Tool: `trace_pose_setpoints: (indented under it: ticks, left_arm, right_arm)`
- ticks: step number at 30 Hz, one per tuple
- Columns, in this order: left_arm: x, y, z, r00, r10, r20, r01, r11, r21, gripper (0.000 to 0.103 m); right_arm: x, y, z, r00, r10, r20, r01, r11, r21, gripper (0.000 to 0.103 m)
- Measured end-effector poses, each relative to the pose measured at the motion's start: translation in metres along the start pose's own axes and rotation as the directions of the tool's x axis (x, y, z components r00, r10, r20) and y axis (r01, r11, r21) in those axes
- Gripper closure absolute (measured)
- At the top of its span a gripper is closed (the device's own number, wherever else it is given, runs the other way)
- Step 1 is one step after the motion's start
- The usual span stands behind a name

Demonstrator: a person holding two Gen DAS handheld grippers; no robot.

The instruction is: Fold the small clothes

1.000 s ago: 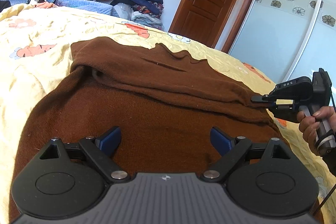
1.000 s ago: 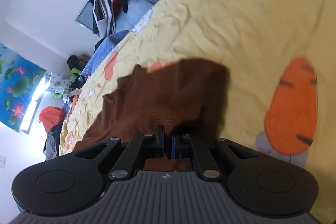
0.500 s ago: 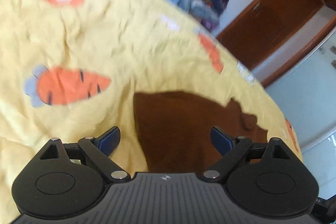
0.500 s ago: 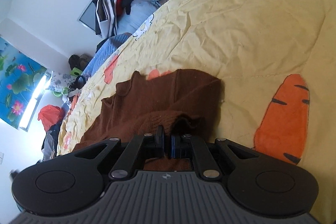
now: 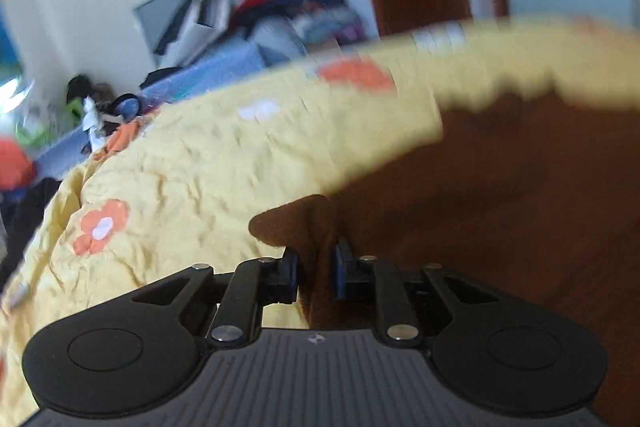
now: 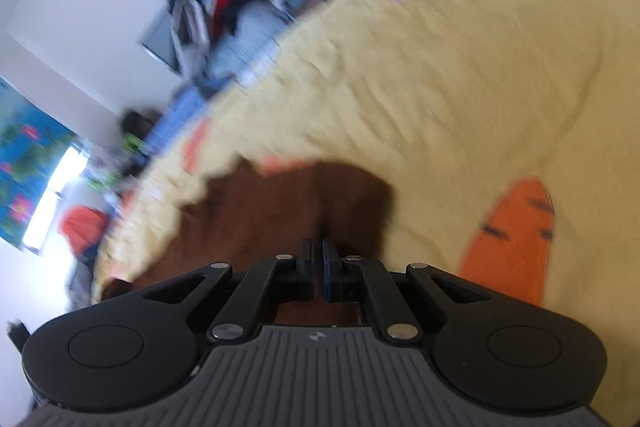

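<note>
Your left gripper [image 5: 314,271] just closed, pinching the brown knit garment [image 5: 500,211] edge; yellow carrot-print bedspread [image 5: 208,163] at 10 o'clock. Your right gripper [image 6: 319,265] clamps another fold; only there an orange carrot [image 6: 516,239] shows, 3 o'clock.

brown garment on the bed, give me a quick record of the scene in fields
garment: brown knit top, lying on the bedspread
surface: yellow bedspread with orange prints
left gripper: jaws have just been closing, a fold of the garment pinched between them
right gripper: shut on another edge of the garment
background: clothes pile, blurred
</note>
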State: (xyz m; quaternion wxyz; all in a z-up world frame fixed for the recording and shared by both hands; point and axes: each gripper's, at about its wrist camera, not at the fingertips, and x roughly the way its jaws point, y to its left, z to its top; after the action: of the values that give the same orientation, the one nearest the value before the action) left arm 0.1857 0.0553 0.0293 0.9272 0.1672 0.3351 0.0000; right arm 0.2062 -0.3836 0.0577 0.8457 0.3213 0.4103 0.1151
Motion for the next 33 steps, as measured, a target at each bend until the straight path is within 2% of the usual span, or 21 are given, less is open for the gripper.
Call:
trace_pose_setpoints:
  ticks: [1,3,4,5,7,9,11,14,15,16,17,19,22,23,24,26,28,33]
  left_arm:
    - [-0.004,-0.003,-0.004,0.999,0.024,0.022,-0.024,1.0,0.013,0.083]
    - [-0.022,-0.001,-0.007,0.995,0.041,0.093,-0.04,0.999,-0.013,0.071]
    - [-0.032,0.003,-0.006,0.991,0.055,0.122,-0.051,0.998,-0.039,0.052]
    - [-0.04,0.006,-0.005,0.984,0.074,0.164,-0.065,0.996,-0.063,0.029]
    - [-0.054,0.009,0.002,0.959,0.116,0.258,-0.089,0.989,-0.115,0.01]
    - [-0.063,0.009,0.009,0.95,0.086,0.3,-0.049,0.99,-0.129,0.01]
    - [-0.06,0.002,0.015,0.958,0.043,0.285,-0.012,0.994,-0.11,0.01]
    - [-0.044,-0.014,0.007,0.972,0.0,0.236,0.018,0.997,-0.075,0.01]
    - [-0.039,-0.017,0.005,0.976,-0.009,0.218,0.025,0.997,-0.073,0.01]
    - [-0.036,-0.018,0.001,0.977,-0.014,0.211,0.031,0.996,-0.078,0.01]
    - [-0.035,-0.018,-0.002,0.977,-0.023,0.211,0.042,0.995,-0.085,0.01]
    - [-0.037,-0.016,-0.007,0.975,-0.054,0.214,0.076,0.992,-0.098,0.01]
    - [-0.035,-0.012,-0.008,0.977,-0.058,0.207,0.081,0.992,-0.1,0.01]
    - [-0.033,-0.009,-0.007,0.978,-0.059,0.198,0.082,0.991,-0.11,0.01]
    - [-0.031,-0.005,-0.006,0.98,-0.065,0.19,0.091,0.987,-0.13,0.01]
    - [-0.028,0.002,-0.007,0.981,-0.074,0.179,0.106,0.979,-0.175,0.01]
    - [-0.027,0.005,-0.009,0.983,-0.084,0.165,0.118,0.971,-0.21,0.01]
    - [-0.024,0.0,-0.014,0.985,-0.092,0.148,0.122,0.971,-0.205,0.01]
  right_arm:
    - [0.002,-0.001,-0.004,1.0,0.001,-0.007,-0.001,1.0,-0.003,0.093]
    - [-0.003,0.002,-0.008,1.0,0.02,0.018,-0.02,1.0,-0.002,0.089]
    - [-0.007,0.005,-0.009,0.999,0.029,0.04,-0.029,1.0,-0.007,0.085]
    - [-0.01,0.009,-0.008,0.998,0.027,0.053,-0.026,0.999,-0.018,0.077]
    - [-0.009,0.016,-0.003,0.998,0.028,0.057,-0.026,0.999,-0.034,0.064]
    - [-0.004,0.022,0.003,0.999,0.029,0.045,-0.027,0.999,-0.039,0.063]
    - [0.006,0.026,0.005,1.0,0.019,0.018,-0.019,0.999,-0.04,0.063]
    - [0.023,0.029,0.004,1.0,-0.006,-0.009,0.005,0.998,-0.056,0.064]
    - [0.024,0.032,0.004,1.0,-0.005,-0.009,0.005,0.998,-0.062,0.07]
    - [0.025,0.034,0.005,1.0,-0.003,-0.02,0.001,0.998,-0.067,0.093]
    - [0.025,0.036,0.005,0.999,0.004,-0.038,-0.007,0.997,-0.077,0.096]
    - [0.017,0.043,0.005,1.0,-0.02,-0.014,0.018,0.99,-0.141,0.096]
    - [0.007,0.035,0.011,0.999,-0.037,0.011,0.038,0.991,-0.125,0.095]
    - [0.004,0.032,0.013,0.999,-0.035,0.026,0.038,0.991,-0.125,0.089]
    - [0.002,0.03,0.015,0.999,-0.03,0.036,0.034,0.993,-0.112,0.088]
    - [0.002,0.026,0.017,1.0,-0.01,0.028,0.013,0.996,-0.085,0.08]
    - [0.007,0.025,0.016,1.0,-0.009,0.013,0.01,0.996,-0.086,0.08]
    - [0.022,0.025,0.013,1.0,-0.023,-0.019,0.022,0.997,-0.072,0.075]
